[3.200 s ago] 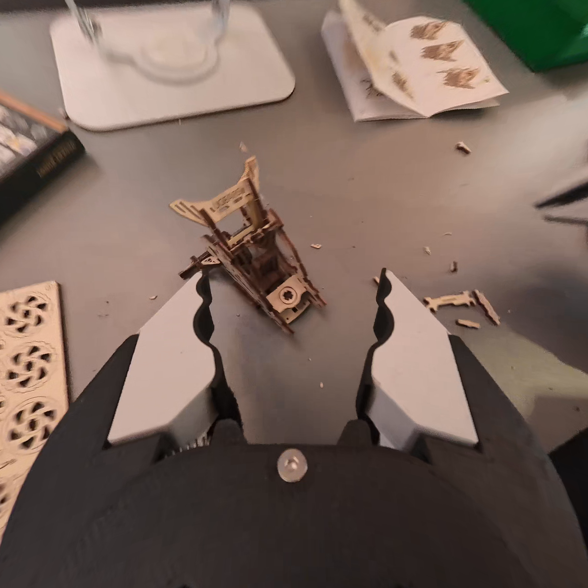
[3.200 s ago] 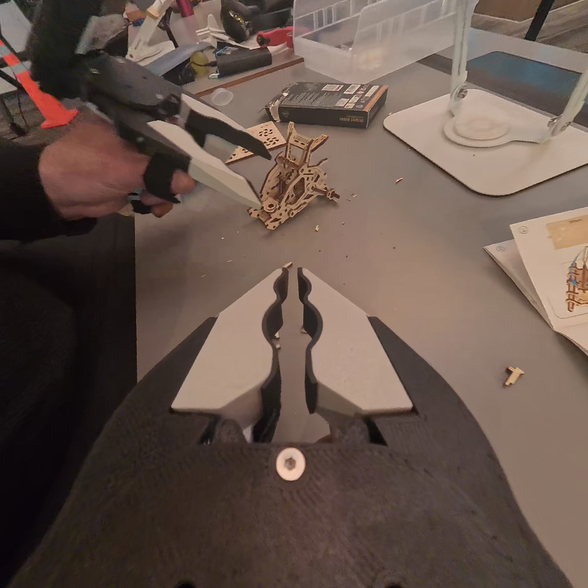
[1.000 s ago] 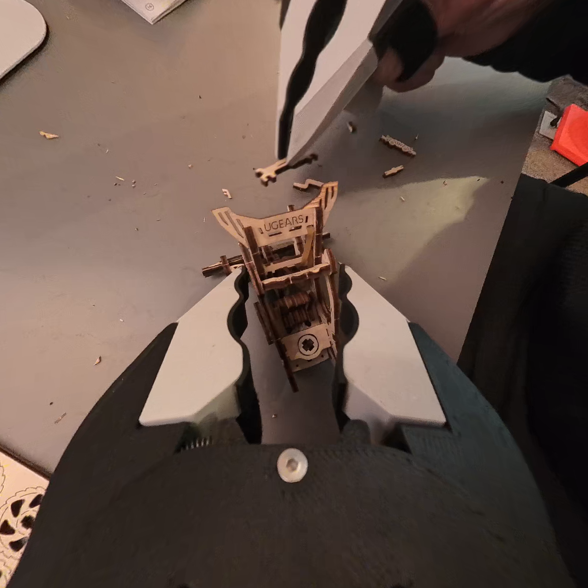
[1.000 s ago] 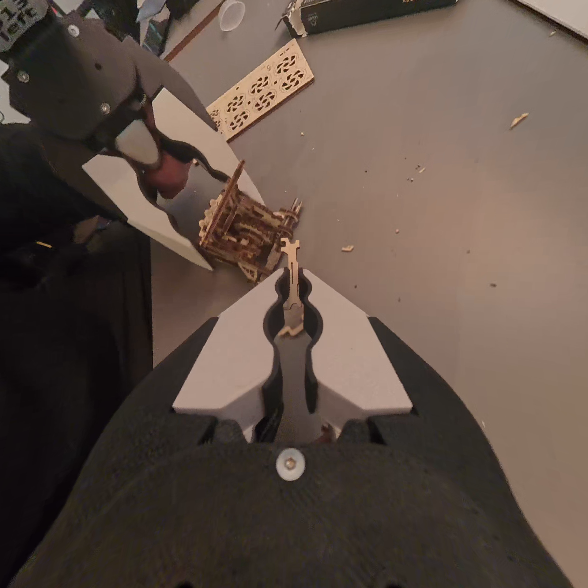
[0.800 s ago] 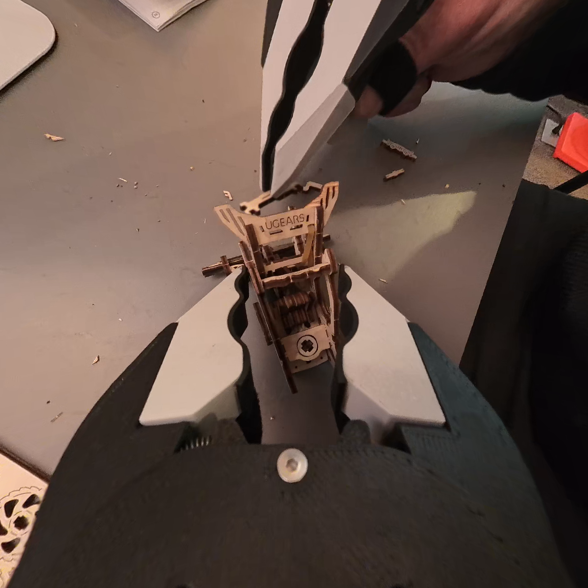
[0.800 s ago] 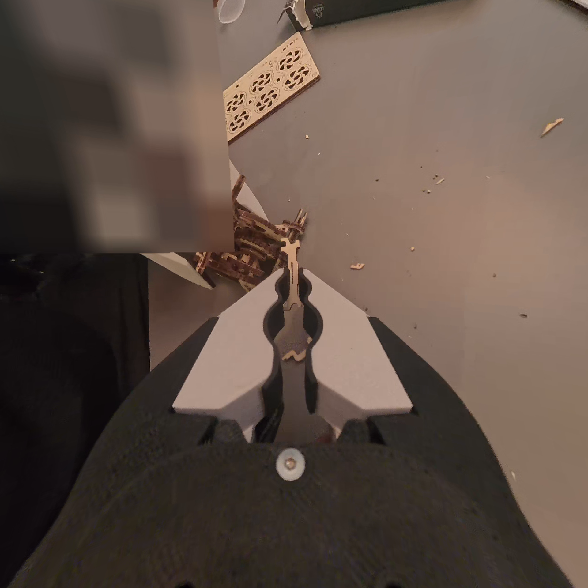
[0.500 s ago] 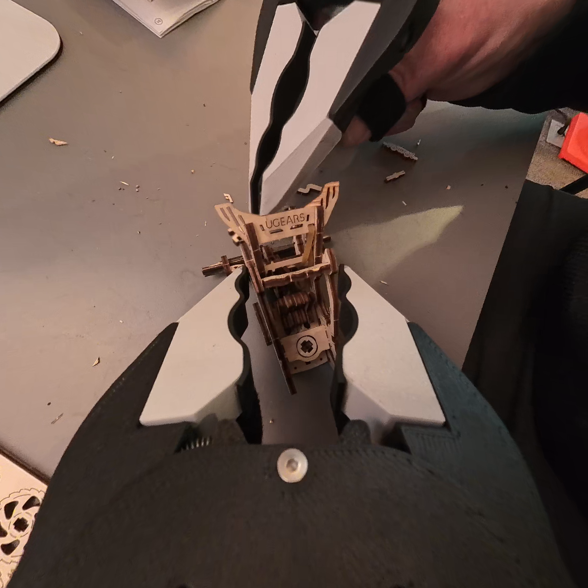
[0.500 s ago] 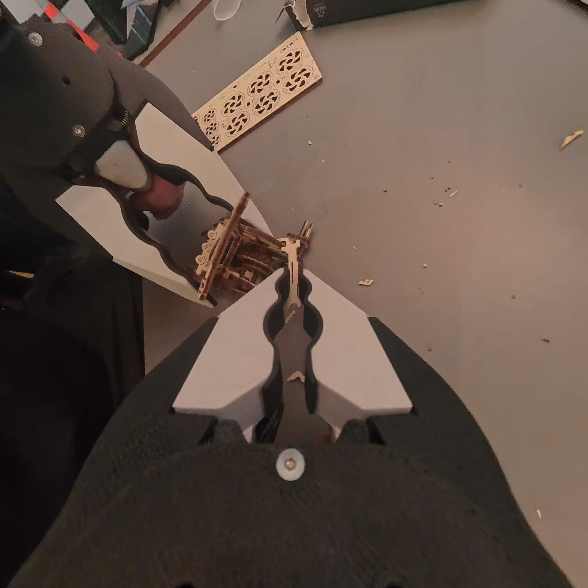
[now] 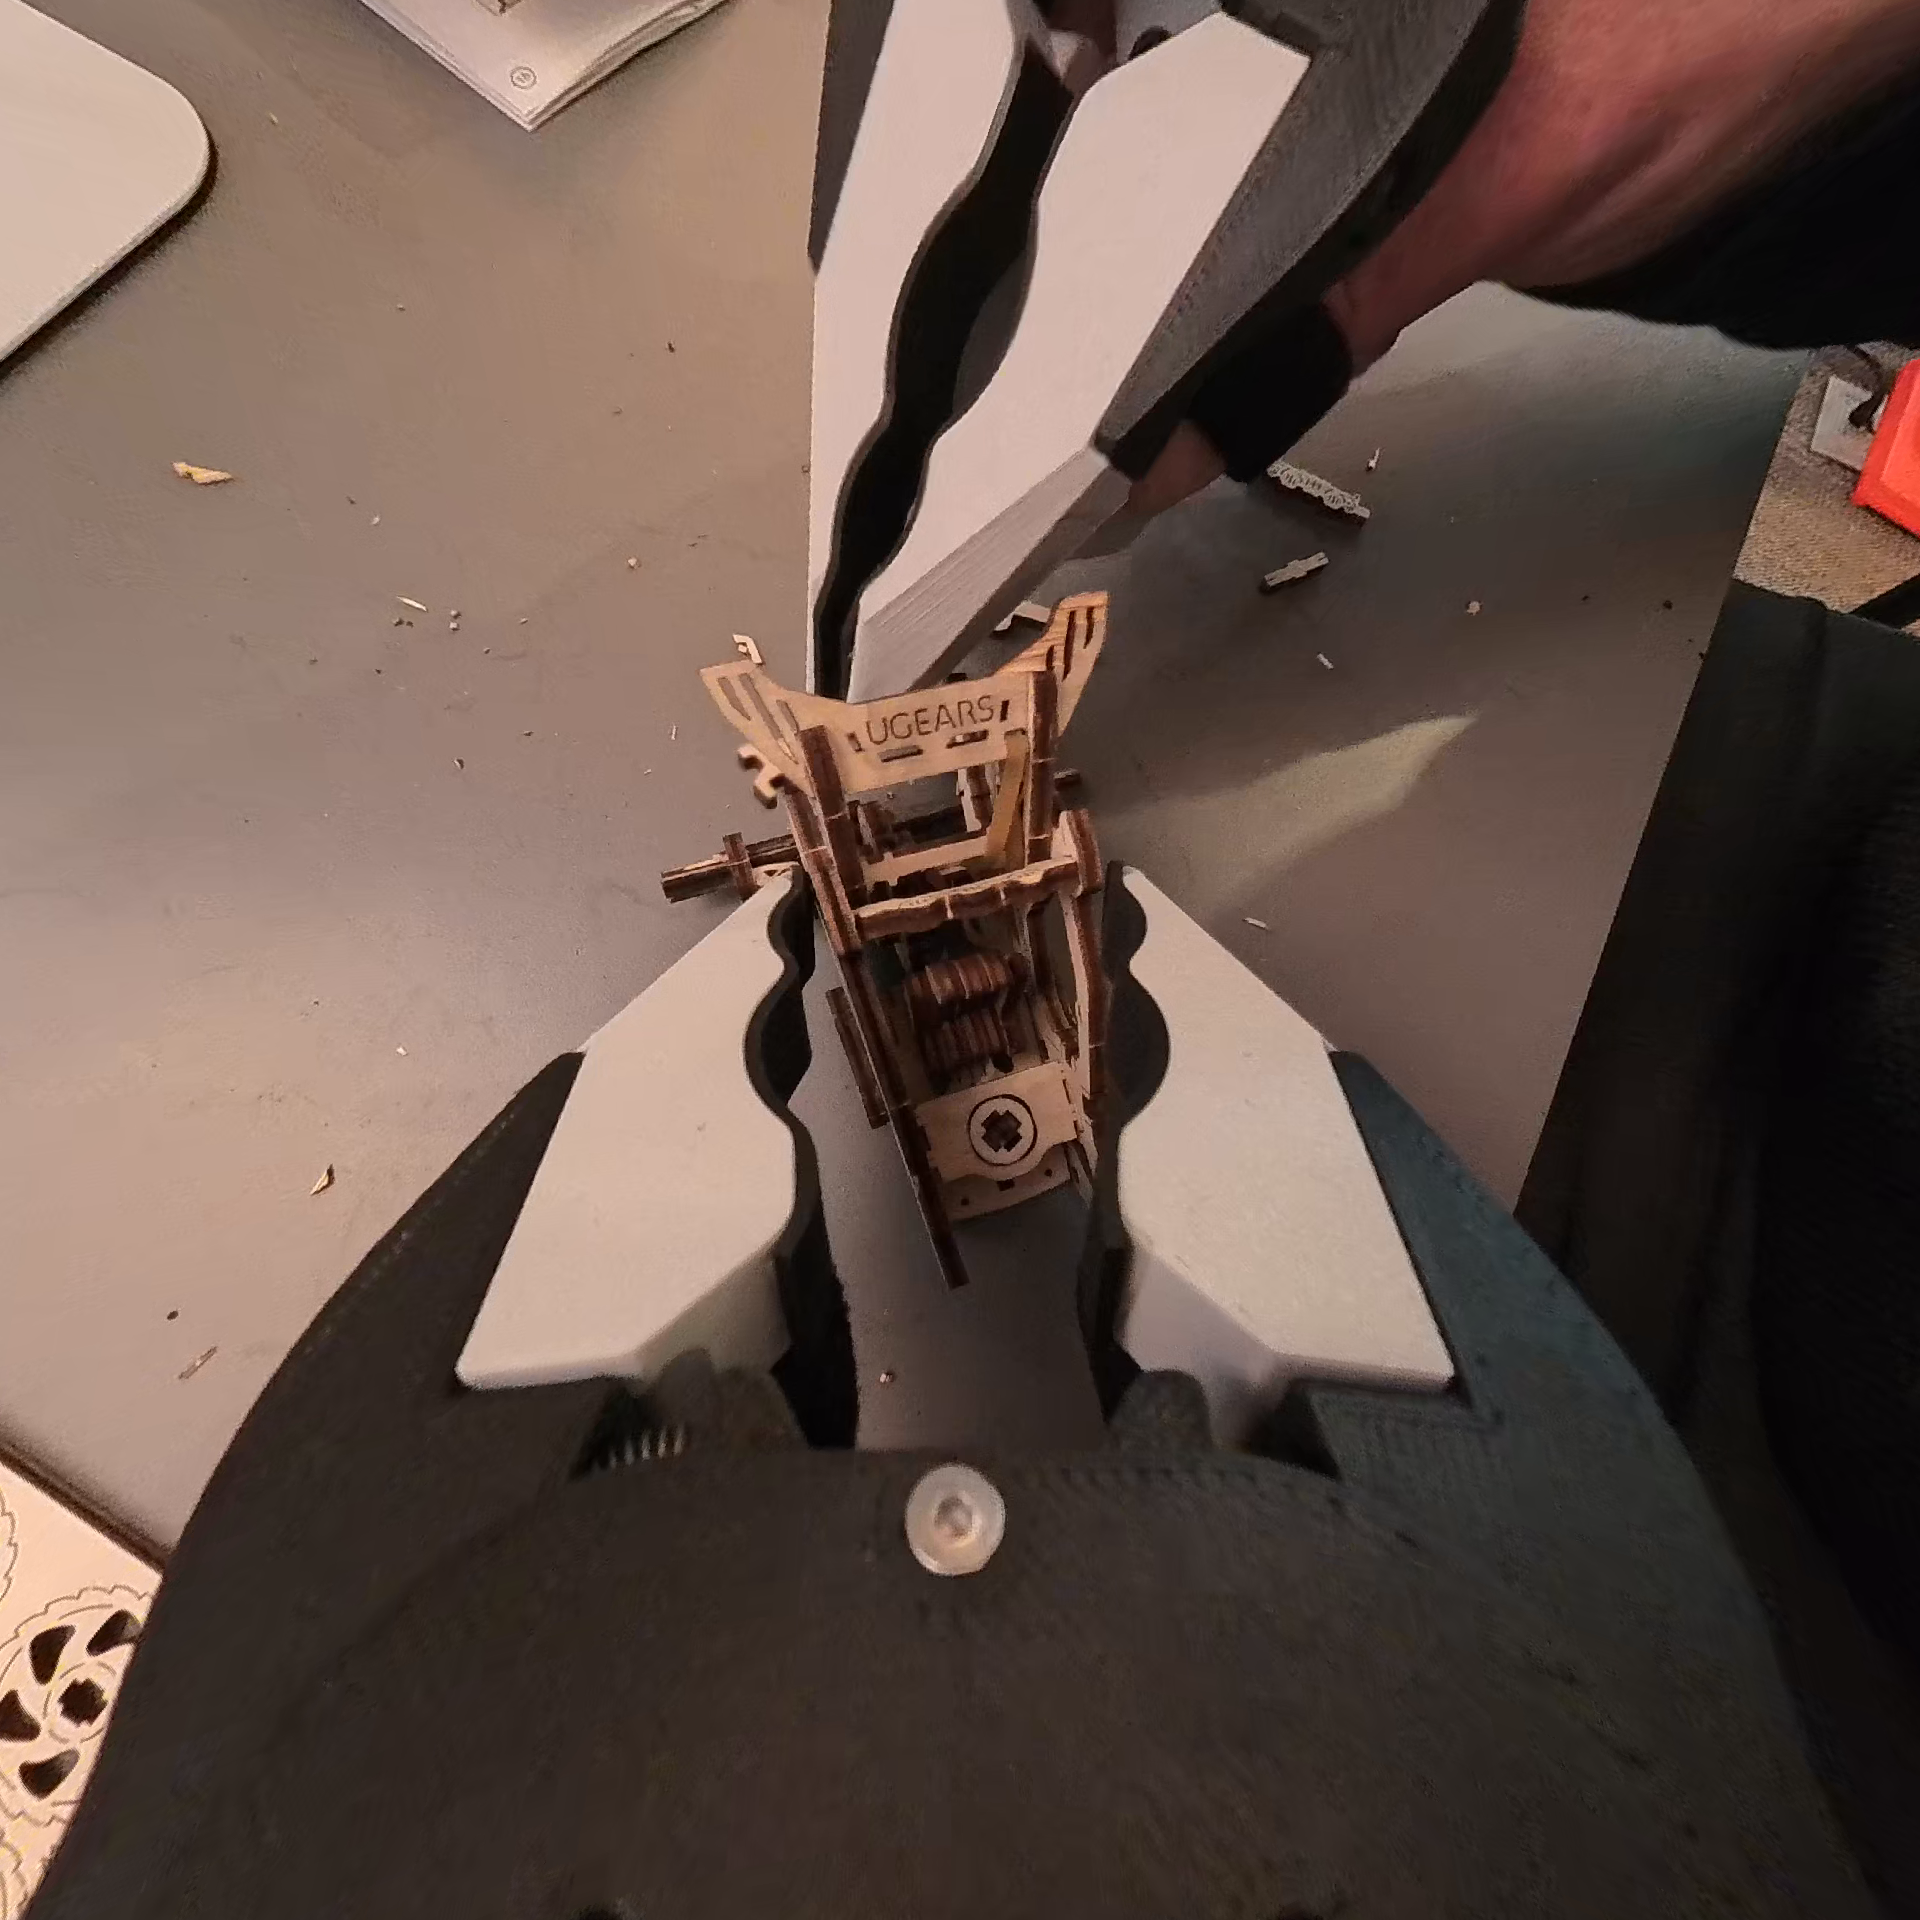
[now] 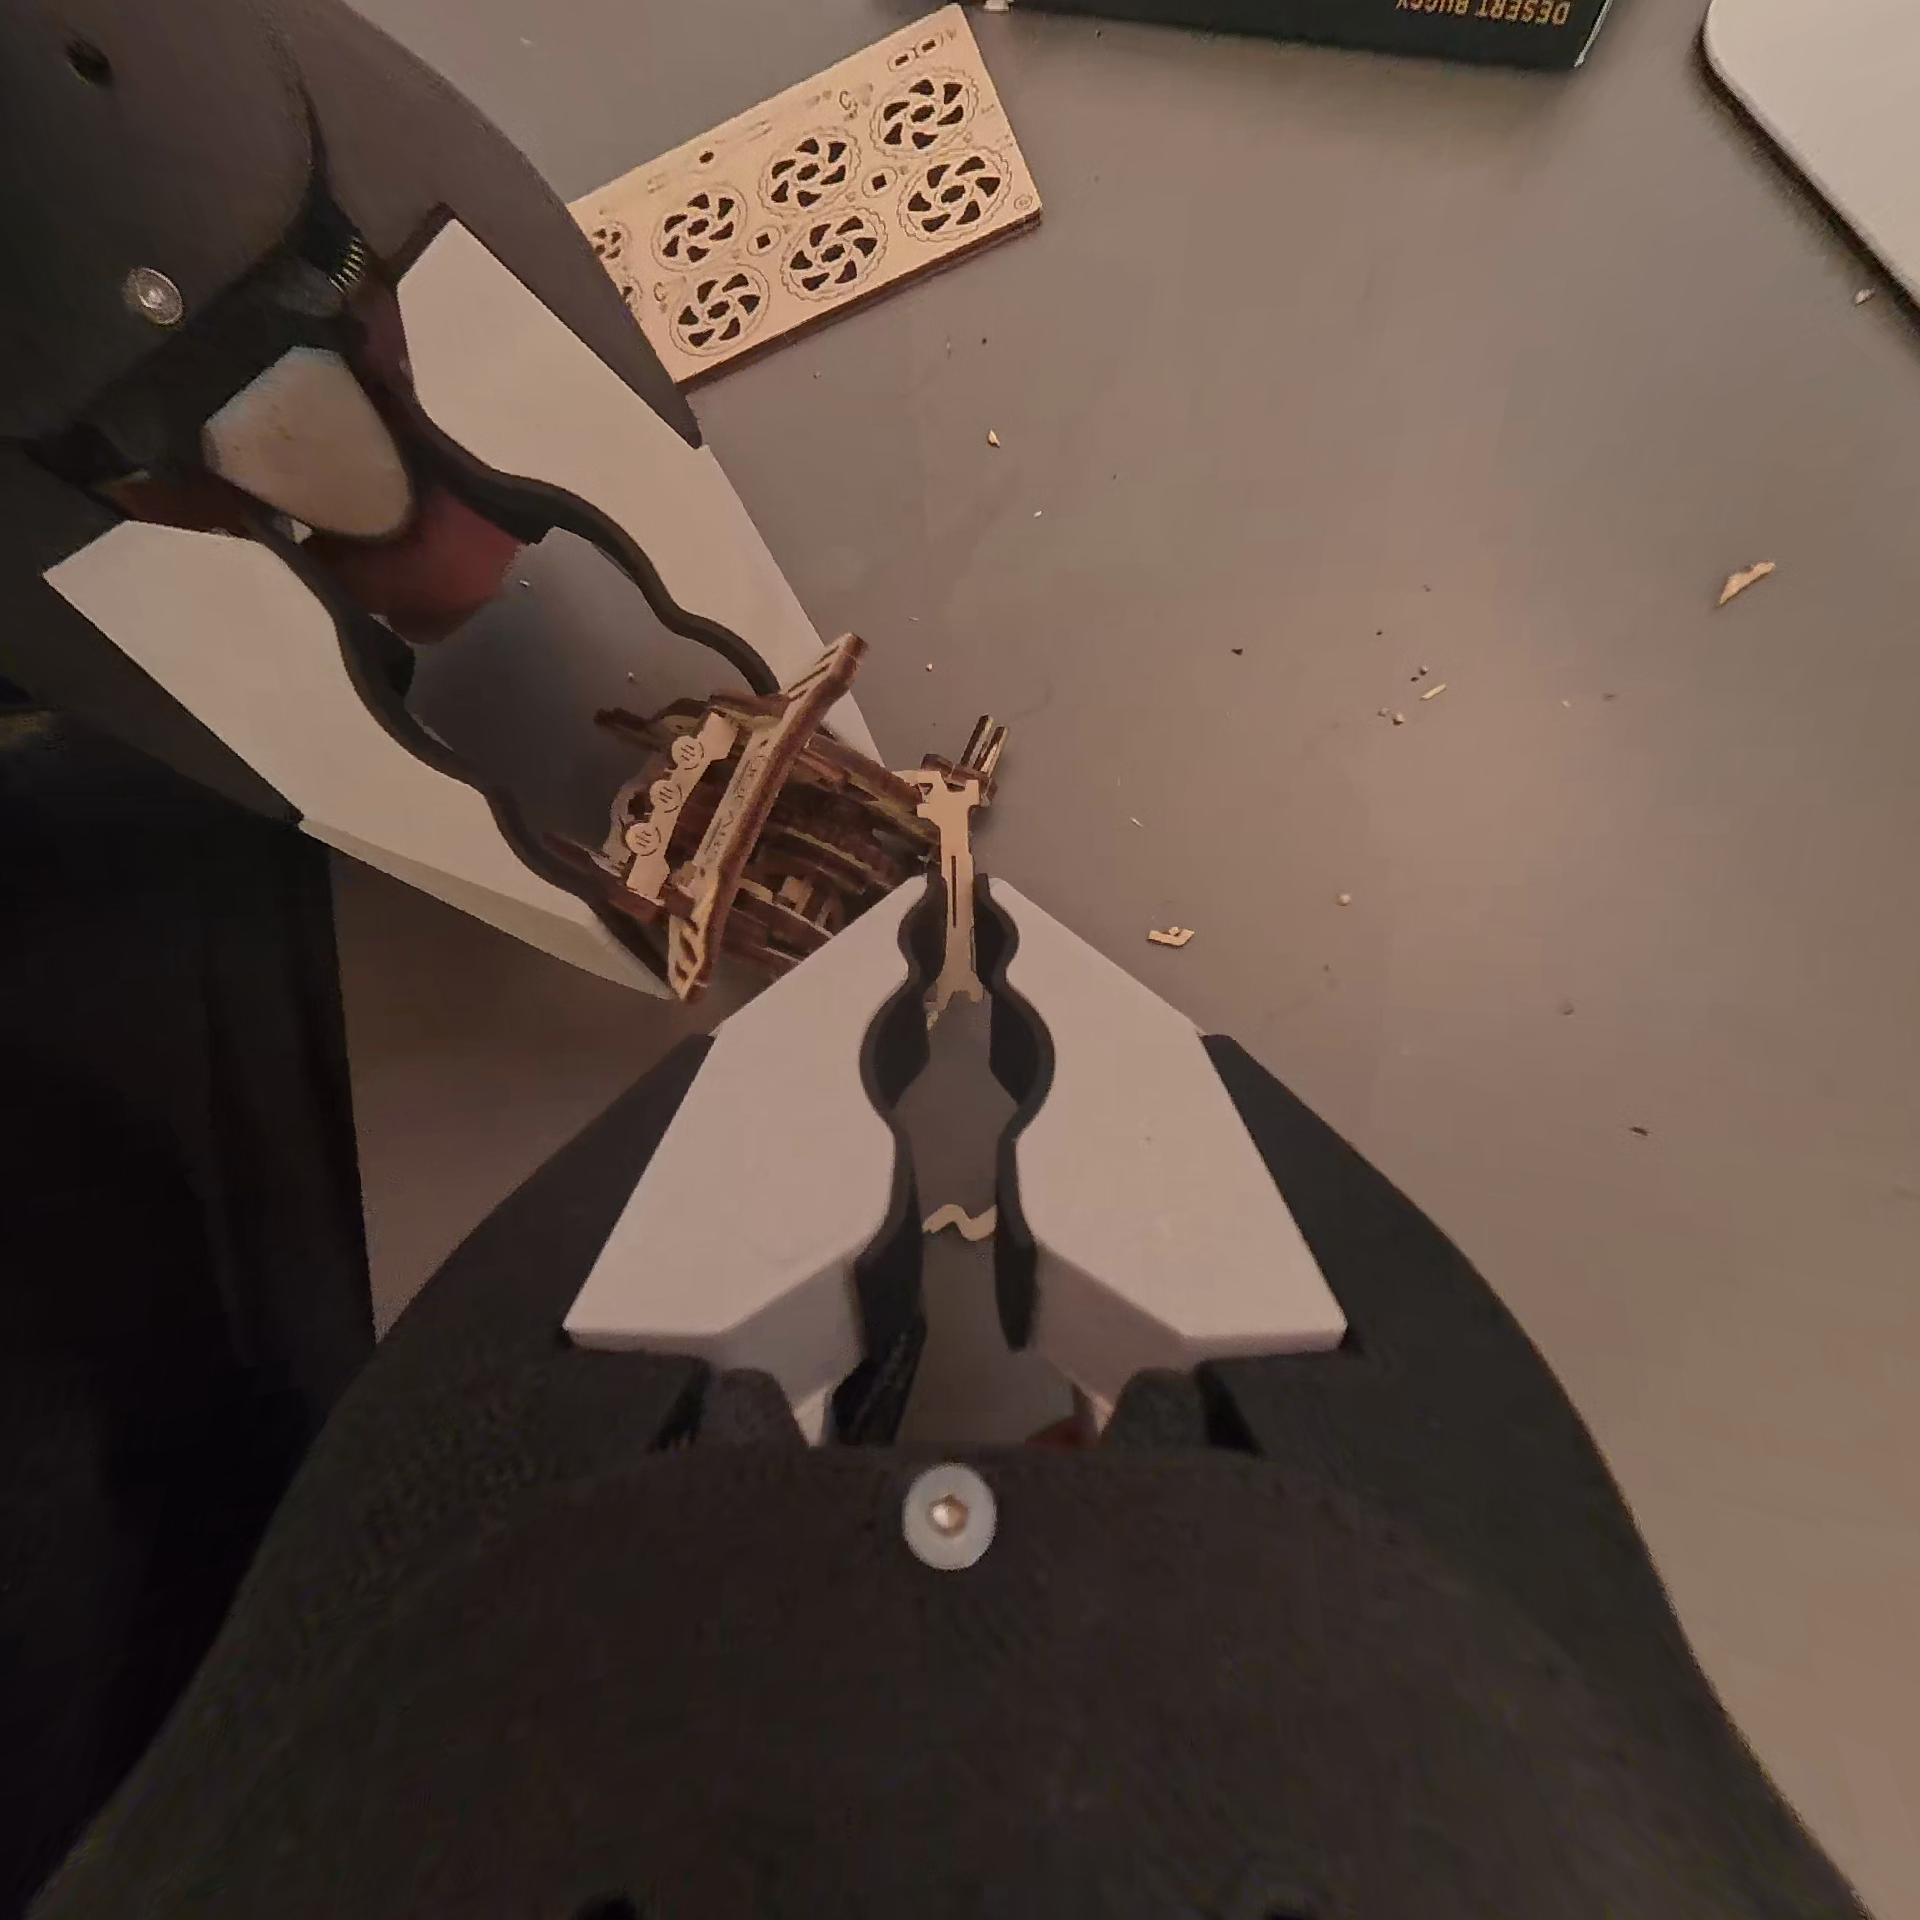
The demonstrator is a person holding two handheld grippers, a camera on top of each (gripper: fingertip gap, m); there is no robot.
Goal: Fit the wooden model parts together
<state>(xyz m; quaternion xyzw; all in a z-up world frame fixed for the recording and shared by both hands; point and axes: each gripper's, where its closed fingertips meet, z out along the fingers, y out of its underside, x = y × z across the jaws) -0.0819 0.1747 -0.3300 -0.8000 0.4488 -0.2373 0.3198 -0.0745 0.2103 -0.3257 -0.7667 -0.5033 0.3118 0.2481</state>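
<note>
The half-built wooden model [image 9: 956, 935] is clamped between the fingers of my left gripper [image 9: 951, 894], just above the grey table [image 9: 364, 727]. My right gripper [image 10: 956, 888] is shut on a thin flat wooden strip [image 10: 951, 831]. The strip's far end touches the model [image 10: 727, 831] beside its protruding axle [image 10: 982, 740]. In the left wrist view the right gripper [image 9: 831, 665] comes down from above, its tips just behind the model's top plate, and the strip is mostly hidden there. The left gripper [image 10: 764, 862] also shows in the right wrist view.
A wooden sheet with wheel cut-outs [image 10: 831, 208] lies behind the model, with a dark box [image 10: 1351, 21] and a white base plate [image 10: 1849, 135] farther back. A booklet [image 9: 561, 42] and loose wooden bits [image 9: 1314, 488] lie on the table. The table edge [image 9: 1621, 935] runs close on the right. One gripper's finger ends stand about 4 cm off the other's.
My left gripper went from open to shut on the model. My right gripper picked up the strip and over the last second brought it down against the model's top end.
</note>
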